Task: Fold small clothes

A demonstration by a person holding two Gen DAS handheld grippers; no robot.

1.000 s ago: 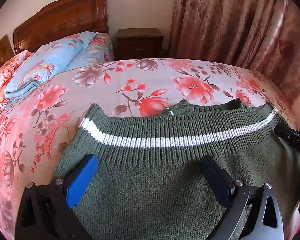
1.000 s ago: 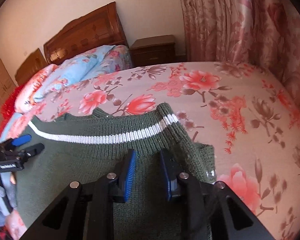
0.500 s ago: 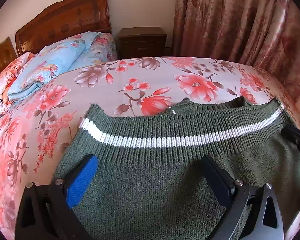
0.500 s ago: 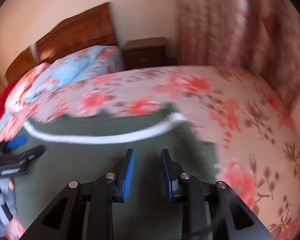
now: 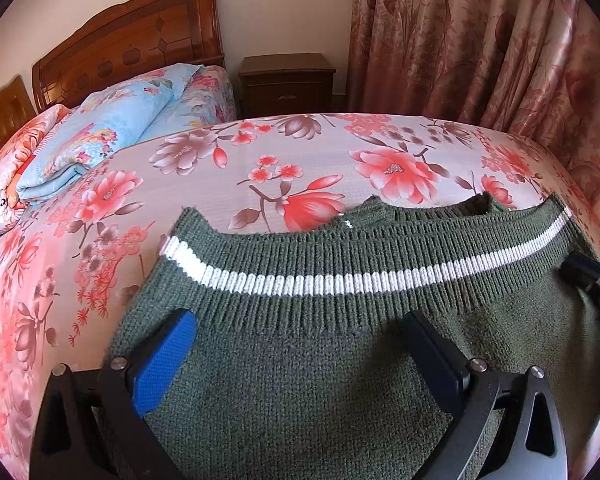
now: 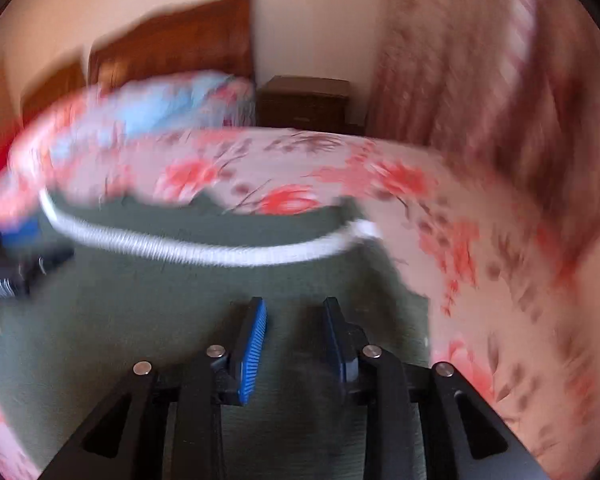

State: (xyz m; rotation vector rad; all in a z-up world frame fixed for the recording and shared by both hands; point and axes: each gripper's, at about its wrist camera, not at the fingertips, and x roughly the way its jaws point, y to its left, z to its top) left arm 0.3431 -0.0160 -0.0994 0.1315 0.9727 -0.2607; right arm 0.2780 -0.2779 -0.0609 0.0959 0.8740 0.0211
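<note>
1. Beyond both our claws spreads the bed (image 5: 308, 152) with its pink flowered sheet; it fills the space ahead of the fingers and to both sides of them.
2. Far ahead of the left claw (image 5: 300, 344) and to its right hangs the flowered curtain (image 5: 480, 40). Far ahead to its left stands the wooden headboard (image 5: 132, 40).
3. The green knitted sweater (image 5: 300, 360) lies flat on the sheet, directly under both claws. Its ribbed edge with the white stripe (image 5: 300, 284) runs across just ahead of the left fingertips.
4. Ahead and to the left of the left claw lies the folded blue quilt (image 5: 112, 132), beside a pink pillow (image 5: 8, 168).
5. The dark nightstand (image 5: 286, 84) stands far ahead, between headboard and curtain.
6. The left claw is spread wide over the sweater; we see nothing pinched between its blue pad (image 5: 164, 360) and the dark one.
7. The right claw (image 6: 296, 332) has its fingers rather near together, with a narrow gap left between them. The sweater (image 6: 160, 320) lies below this gap. This view is blurred, so we cannot tell if the pads catch the knit.
8. At the left edge of the right claw's view the tip of the other claw (image 6: 24, 256) appears over the sweater.
</note>
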